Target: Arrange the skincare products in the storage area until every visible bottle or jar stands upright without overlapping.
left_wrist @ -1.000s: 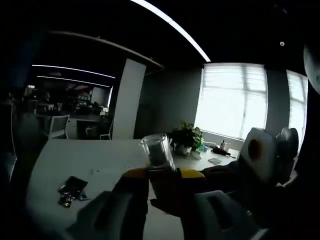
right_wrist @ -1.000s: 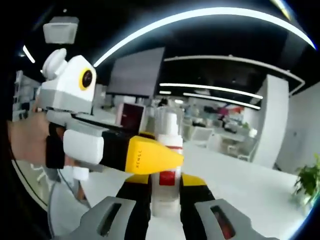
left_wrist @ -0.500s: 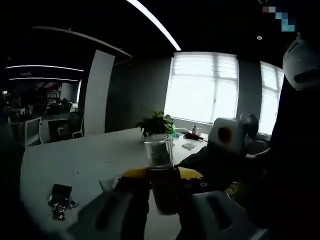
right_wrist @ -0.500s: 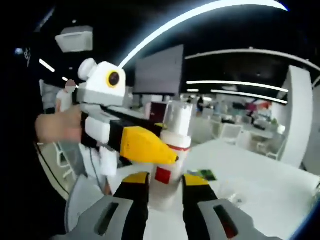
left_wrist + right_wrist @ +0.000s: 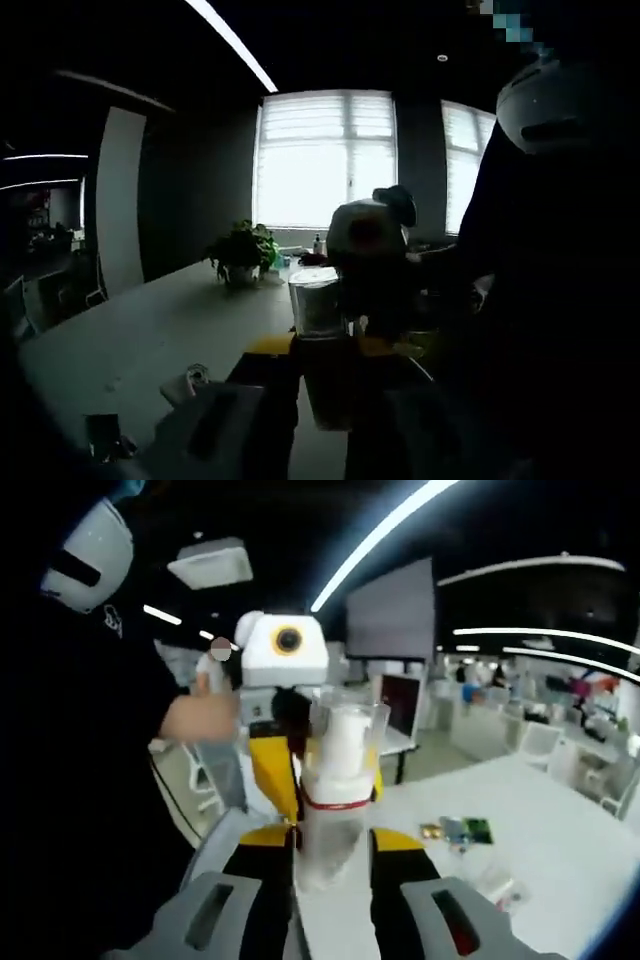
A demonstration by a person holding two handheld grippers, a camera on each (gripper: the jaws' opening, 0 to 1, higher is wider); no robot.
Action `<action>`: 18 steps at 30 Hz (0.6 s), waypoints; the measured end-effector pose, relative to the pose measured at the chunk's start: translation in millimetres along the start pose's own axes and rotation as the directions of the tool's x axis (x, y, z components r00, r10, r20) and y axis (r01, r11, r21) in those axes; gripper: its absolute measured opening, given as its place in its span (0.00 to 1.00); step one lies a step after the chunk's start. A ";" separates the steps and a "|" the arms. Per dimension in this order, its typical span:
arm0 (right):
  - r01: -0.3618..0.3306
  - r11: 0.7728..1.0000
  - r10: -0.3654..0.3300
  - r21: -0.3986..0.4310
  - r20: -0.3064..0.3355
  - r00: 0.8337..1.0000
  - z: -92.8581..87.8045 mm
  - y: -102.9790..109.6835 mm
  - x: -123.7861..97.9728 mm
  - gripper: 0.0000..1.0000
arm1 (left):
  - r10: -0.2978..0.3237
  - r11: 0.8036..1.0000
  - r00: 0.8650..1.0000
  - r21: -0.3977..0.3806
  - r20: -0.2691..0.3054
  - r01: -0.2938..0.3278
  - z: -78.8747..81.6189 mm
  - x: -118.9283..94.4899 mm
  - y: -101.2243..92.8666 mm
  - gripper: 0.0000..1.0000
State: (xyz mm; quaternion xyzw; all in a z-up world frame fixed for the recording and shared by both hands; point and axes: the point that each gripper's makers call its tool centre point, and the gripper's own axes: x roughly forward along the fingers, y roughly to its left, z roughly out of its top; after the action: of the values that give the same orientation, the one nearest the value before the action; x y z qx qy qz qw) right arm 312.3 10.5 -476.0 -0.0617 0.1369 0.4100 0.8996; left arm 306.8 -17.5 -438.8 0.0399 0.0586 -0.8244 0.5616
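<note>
I am holding one pump bottle [image 5: 335,790] with a clear cap upright at the centre of both views, and both claws are clenched on it: my right gripper [image 5: 332,852] grasping its lower body, my left gripper [image 5: 326,368] gripping from the opposite side, probably to keep it vertical above the white table [image 5: 560,825]. The right gripper view is showing small packets [image 5: 456,831] at right, while the left gripper view is showing a potted plant [image 5: 241,255] at centre left.
</note>
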 end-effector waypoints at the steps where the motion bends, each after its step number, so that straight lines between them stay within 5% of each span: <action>1: -0.025 1.000 0.025 -0.002 0.006 1.000 2.5 3.2 -0.8 0.21 | -0.007 1.000 1.000 -0.005 -0.002 0.007 -0.9 0.0 1.1 0.19; 18: -0.035 0.996 0.040 -0.082 0.057 0.998 9.6 4.4 0.5 0.12 | -0.017 1.000 1.000 -0.024 0.005 0.017 -1.1 -0.4 -3.9 0.18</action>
State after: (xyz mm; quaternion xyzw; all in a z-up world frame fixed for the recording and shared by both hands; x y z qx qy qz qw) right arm 311.2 16.0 -467.0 -0.0835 0.0948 0.4336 0.8922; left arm 303.2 -15.5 -439.6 0.0304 0.0676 -0.8285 0.5551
